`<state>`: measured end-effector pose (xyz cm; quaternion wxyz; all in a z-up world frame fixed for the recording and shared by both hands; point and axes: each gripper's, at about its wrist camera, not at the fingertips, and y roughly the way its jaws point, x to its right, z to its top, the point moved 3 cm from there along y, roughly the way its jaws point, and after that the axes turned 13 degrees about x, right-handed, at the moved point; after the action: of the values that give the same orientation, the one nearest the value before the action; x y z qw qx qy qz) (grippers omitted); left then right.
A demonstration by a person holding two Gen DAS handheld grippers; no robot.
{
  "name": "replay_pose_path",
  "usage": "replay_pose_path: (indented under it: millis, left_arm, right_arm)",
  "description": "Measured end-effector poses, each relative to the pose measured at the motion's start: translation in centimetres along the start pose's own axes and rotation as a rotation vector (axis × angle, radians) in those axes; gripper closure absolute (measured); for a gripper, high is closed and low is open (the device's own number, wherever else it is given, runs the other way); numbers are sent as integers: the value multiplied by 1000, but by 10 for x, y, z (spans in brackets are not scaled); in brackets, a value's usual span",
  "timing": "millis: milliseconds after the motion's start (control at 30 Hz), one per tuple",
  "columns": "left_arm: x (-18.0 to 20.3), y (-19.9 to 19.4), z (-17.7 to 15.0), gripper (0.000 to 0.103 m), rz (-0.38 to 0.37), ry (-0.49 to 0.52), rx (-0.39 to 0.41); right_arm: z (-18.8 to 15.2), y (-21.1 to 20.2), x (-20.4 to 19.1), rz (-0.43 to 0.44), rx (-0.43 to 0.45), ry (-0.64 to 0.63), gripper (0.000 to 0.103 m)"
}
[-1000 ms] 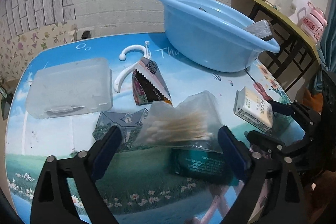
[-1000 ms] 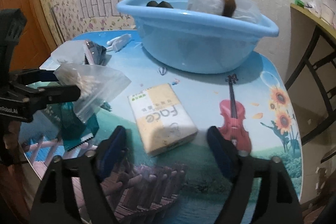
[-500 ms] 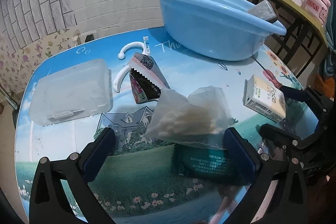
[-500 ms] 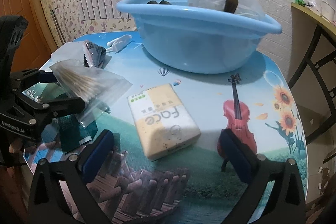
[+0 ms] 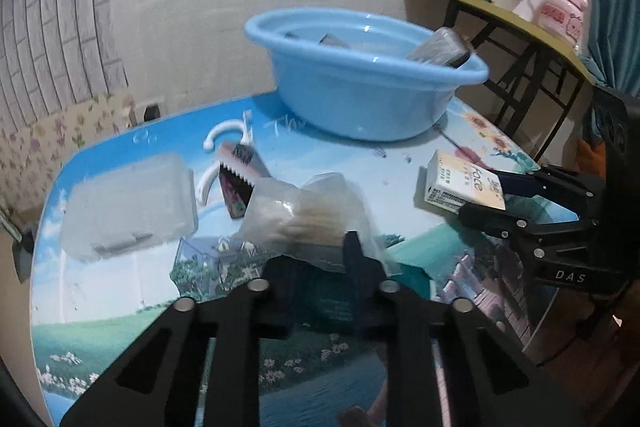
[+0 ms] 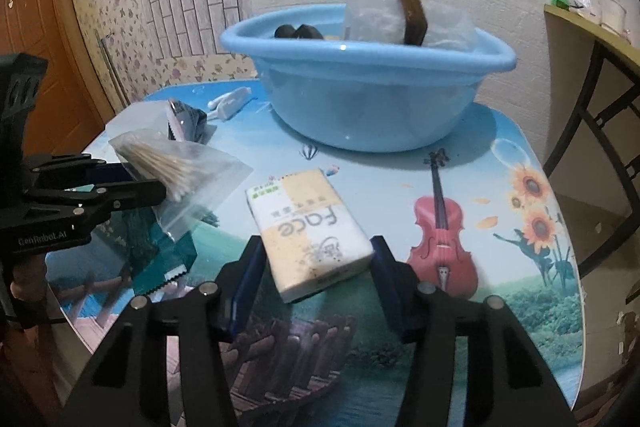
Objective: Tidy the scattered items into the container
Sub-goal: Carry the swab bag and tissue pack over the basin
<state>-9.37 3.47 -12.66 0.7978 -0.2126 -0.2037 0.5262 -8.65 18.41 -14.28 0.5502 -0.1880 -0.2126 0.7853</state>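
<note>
Right gripper (image 6: 316, 263) at lower centre, fingers closed against both sides of the tissue pack (image 6: 310, 233). Left gripper (image 6: 132, 183) at left edge pinches the cotton-swab bag (image 6: 180, 167). Blue basin (image 6: 368, 83) at upper centre — items inside.

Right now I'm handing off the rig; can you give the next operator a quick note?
Left gripper: shut on the swab bag.
Right gripper: shut on the tissue pack.
Basin at the table's far side already holds a few items.
Left on the table: clear box, white hanger, torn pouch, green packet.
Next: probably carry both held items to the basin.
</note>
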Motion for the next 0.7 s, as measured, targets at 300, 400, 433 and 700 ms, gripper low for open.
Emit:
replay_pose_path:
  millis: [300,400,433,700]
  left_arm:
    - [5,-24,23,97,-24,-22,57]
    - [9,-31,35,97,-23,-20,70]
    - [11,-34,38,98,-27,-19,78]
    - [25,-46,72,98,-58,8,137]
  right_arm:
    - [19,-21,1,16,77,8,51]
    - [32,-34,3,21,124,14,51]
    - [36,-38,4,22,135,16,51]
    - [53,-52,11,23,190,30,52]
